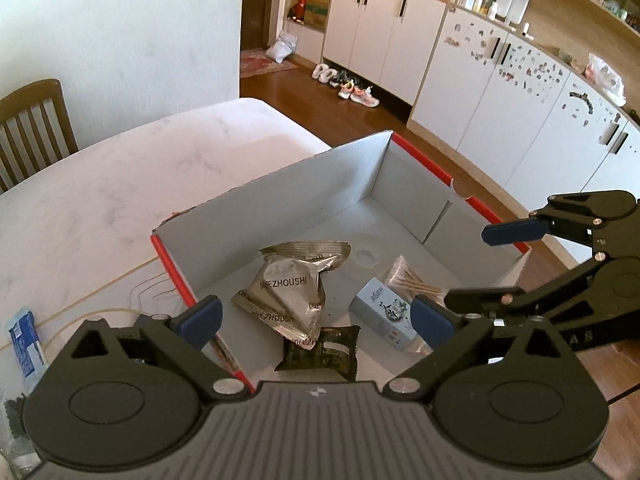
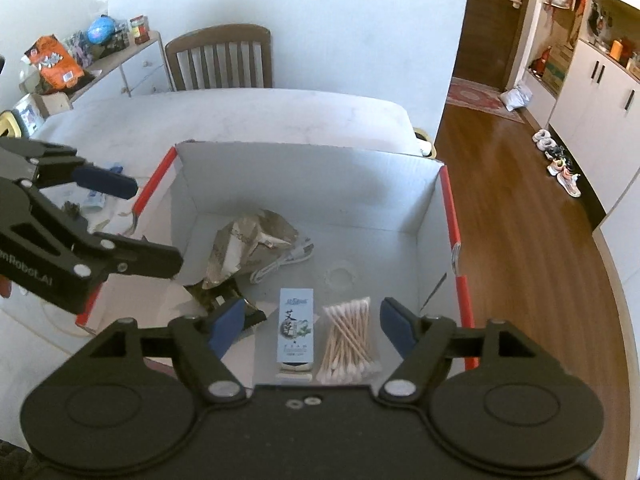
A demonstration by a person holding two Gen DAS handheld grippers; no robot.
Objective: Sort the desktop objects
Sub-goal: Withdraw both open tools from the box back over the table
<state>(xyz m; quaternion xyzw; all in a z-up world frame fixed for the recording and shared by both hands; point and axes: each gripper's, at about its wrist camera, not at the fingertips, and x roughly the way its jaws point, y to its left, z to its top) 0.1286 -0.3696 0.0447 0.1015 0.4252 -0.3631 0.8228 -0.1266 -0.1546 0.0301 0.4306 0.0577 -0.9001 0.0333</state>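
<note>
A red-edged cardboard box (image 1: 280, 184) (image 2: 304, 184) stands on the white table. Inside lie silver snack packets (image 1: 294, 292) (image 2: 248, 248), a dark packet (image 1: 320, 354) (image 2: 218, 296), a light blue carton (image 1: 382, 312) (image 2: 296, 324) and a bag of cotton swabs (image 1: 412, 280) (image 2: 348, 336). My left gripper (image 1: 316, 324) is open and empty above the box's near end. My right gripper (image 2: 314, 326) is open and empty above the carton and swabs. Each gripper shows in the other's view, the right (image 1: 492, 268) and the left (image 2: 132, 216), both open.
A blue-and-white packet (image 1: 24, 344) lies on the table (image 1: 120, 184) left of the box, with small items (image 2: 94, 202) beside it. A wooden chair (image 2: 220, 60) stands at the far side. White cabinets (image 1: 500, 92) and wooden floor (image 2: 520, 220) lie to the right.
</note>
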